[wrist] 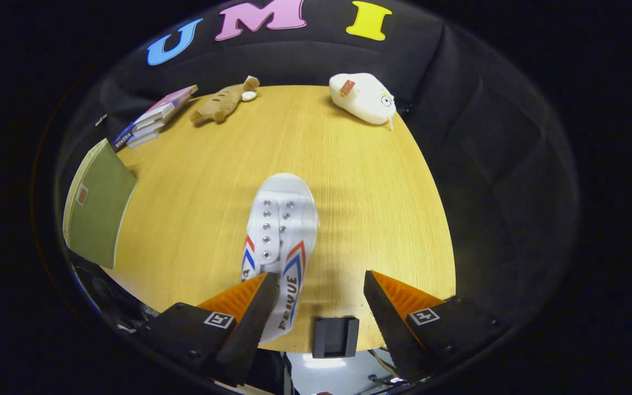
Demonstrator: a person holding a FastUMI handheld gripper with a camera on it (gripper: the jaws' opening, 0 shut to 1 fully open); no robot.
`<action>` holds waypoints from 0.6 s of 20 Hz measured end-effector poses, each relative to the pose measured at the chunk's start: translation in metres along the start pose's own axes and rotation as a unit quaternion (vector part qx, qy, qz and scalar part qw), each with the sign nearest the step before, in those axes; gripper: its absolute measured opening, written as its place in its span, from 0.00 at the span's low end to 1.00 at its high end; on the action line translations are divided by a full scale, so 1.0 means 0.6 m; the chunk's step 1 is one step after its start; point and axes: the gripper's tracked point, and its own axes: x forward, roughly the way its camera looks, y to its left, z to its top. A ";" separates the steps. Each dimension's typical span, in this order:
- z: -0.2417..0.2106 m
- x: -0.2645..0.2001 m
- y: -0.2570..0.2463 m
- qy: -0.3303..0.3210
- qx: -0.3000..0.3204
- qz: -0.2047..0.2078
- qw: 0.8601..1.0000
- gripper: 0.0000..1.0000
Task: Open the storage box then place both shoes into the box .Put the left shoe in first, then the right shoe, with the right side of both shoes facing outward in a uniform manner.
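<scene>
Round wooden table [349, 181], pale yellow grain, set against dark cloth booth walls. On the table, near its middle and just ahead of the fingers: one white shoe [280, 236] with metal eyelets and red and blue stripes on its sides, toe pointing away, heel end reaching back between the fingers. Gripper [320, 288] spread wide, grasping nothing; left finger's tip [255, 307] overlapping the shoe's left side near the heel, contact unclear; right finger well clear of the shoe, bare tabletop between them. At the table's left edge: a flat olive-green storage box [99, 206], lid closed, a small tag on its top. Beyond it, toward the far left rim: a small stack of books [154, 118]. Beside the books, at the far edge: a brown plush toy [223, 101] lying on its side. Across the far edge to the right: a white plush toy [365, 99] with a small red tag and a round eye. Second shoe nowhere to be made out.
</scene>
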 end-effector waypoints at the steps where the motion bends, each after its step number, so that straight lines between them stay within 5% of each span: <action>1: -0.010 0.009 -0.002 0.009 0.001 0.003 1.000 0.99; 9: -0.021 0.049 0.042 0.044 0.004 0.041 0.998 0.95; 12: -0.012 0.047 0.060 0.053 0.044 0.053 0.996 0.54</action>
